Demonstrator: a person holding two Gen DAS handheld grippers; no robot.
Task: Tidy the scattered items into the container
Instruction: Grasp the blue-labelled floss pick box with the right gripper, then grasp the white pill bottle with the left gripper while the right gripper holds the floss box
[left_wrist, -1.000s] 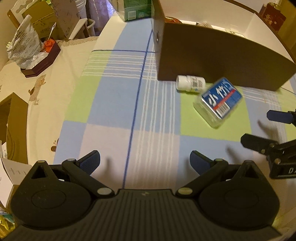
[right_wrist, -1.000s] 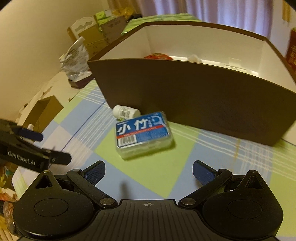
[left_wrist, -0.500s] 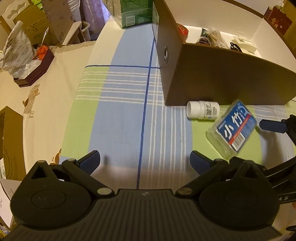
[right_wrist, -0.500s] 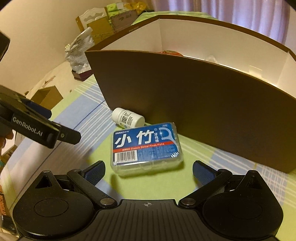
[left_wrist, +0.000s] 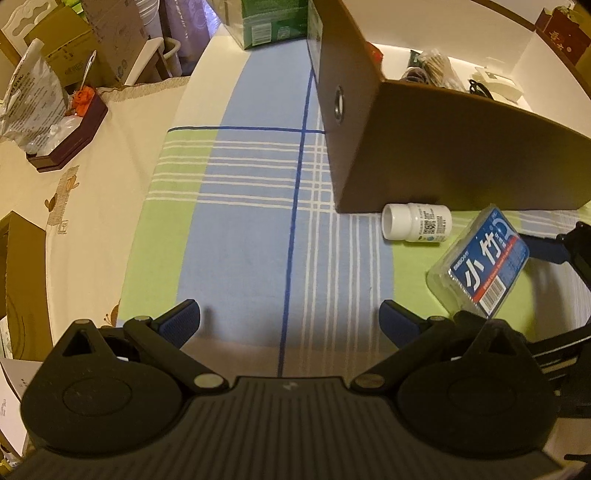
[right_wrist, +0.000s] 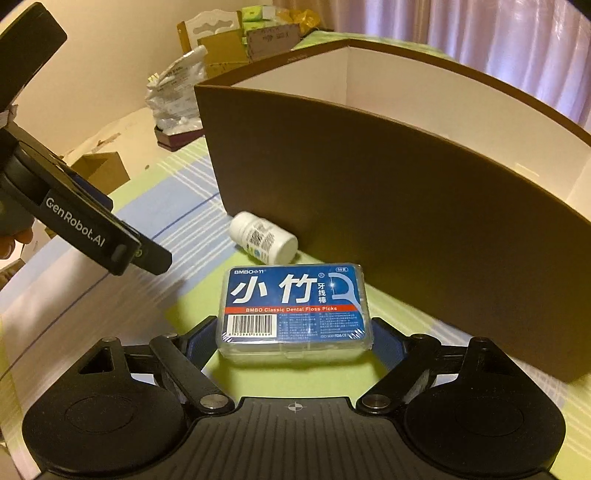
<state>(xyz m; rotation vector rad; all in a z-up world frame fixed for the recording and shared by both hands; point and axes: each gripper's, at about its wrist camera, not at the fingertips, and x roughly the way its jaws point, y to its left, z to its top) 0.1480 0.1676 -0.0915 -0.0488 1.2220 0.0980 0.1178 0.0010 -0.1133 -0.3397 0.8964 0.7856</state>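
The right claw (right_wrist: 293, 341) has its blue pads on either short side of the dental floss pick box (right_wrist: 293, 306), pinching it at its near end, low over the checked cloth on the desk (left_wrist: 258, 240). From the left wrist view the box looks tilted, one corner raised, so the hold seems to sit close to one edge rather than across the middle. That is the main risk: the clear plastic case is smooth, and a grip this near the end could let it pivot or slide out as it is lifted over the tall wall of the brown container (right_wrist: 388, 192).

The white pill bottle (right_wrist: 263, 238) lies on its side just beside the box and against the foot of the container wall; a careless swing of the box could set it rolling along the cloth.

The left claw (left_wrist: 288, 323) is spread wide and holds nothing, hovering over the cloth near the right one. Crowding between the two could cause a knock during the lift.
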